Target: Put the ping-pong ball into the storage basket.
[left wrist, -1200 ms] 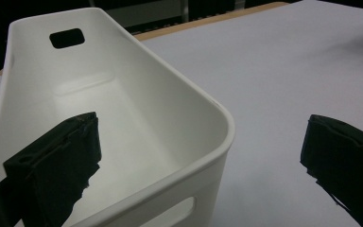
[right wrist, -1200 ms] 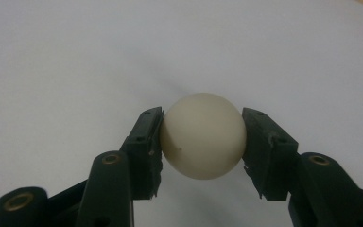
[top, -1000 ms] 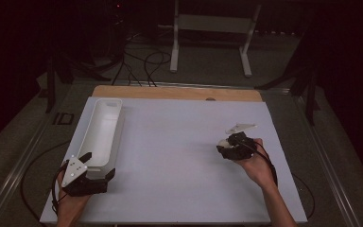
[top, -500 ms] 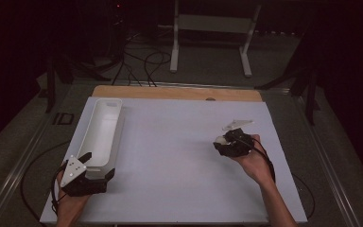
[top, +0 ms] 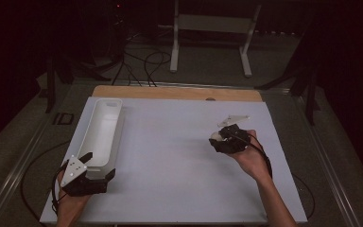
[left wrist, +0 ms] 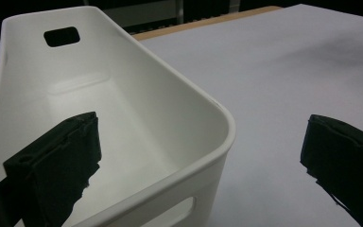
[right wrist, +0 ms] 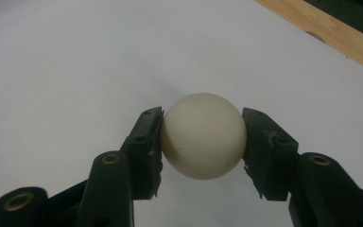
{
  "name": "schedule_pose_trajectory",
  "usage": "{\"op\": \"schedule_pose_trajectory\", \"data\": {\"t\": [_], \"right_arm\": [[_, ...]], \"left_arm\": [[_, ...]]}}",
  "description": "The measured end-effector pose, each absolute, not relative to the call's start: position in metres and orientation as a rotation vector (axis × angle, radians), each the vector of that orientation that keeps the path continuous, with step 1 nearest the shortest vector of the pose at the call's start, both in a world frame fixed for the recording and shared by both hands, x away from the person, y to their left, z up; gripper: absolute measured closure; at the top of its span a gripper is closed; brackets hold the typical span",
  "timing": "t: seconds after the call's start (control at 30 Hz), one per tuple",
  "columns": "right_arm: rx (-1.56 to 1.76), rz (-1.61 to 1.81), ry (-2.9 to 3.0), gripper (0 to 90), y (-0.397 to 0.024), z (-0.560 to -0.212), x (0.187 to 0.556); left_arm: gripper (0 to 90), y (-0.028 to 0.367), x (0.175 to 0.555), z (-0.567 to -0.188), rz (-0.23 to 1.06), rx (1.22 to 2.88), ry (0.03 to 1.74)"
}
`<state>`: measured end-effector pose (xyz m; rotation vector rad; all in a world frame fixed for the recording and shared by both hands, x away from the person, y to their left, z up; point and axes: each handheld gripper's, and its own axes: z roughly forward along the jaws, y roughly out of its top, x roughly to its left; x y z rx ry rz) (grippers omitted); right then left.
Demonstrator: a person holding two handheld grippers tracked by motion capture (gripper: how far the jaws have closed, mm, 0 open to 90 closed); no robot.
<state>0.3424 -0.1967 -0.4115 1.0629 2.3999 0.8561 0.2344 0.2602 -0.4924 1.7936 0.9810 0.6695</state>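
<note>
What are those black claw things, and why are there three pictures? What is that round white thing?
A person sits at a white table and holds a black pinching tool in each hand. One picture comes from a camera up high; the other two come from small cameras riding on the tools. The right gripper squeezes a cream ball between its two jaws. The left gripper is open, one jaw inside a long white bin and the other outside, around its near corner. In the high view you see the bin at the left and the ball's hand at the right.

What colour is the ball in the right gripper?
Cream white, plain, on the ball; clearest in the right gripper view.
</note>
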Motion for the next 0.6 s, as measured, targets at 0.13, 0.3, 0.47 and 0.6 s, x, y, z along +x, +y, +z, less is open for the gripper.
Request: {"op": "schedule_pose_trajectory", "data": {"t": [0.13, 0.3, 0.47, 0.6], "right_arm": [[1.058, 0.864, 2.403, 50.2, -0.193, -0.408, 0.344], [1.054, 0.876, 2.411, 50.2, -0.188, -0.404, 0.346], [1.052, 0.875, 2.419, 50.2, -0.185, -0.401, 0.35], [1.041, 0.878, 2.422, 50.2, -0.181, -0.399, 0.352]], "left_arm": [[0.0, 0.26, 0.234, -0.492, 0.67, 1.795, 0.981], [0.0, 0.26, 0.234, -0.493, 0.676, 1.8, 0.979], [0.0, 0.259, 0.234, -0.493, 0.68, 1.801, 0.978], [0.0, 0.259, 0.234, -0.493, 0.68, 1.801, 0.978]]}}
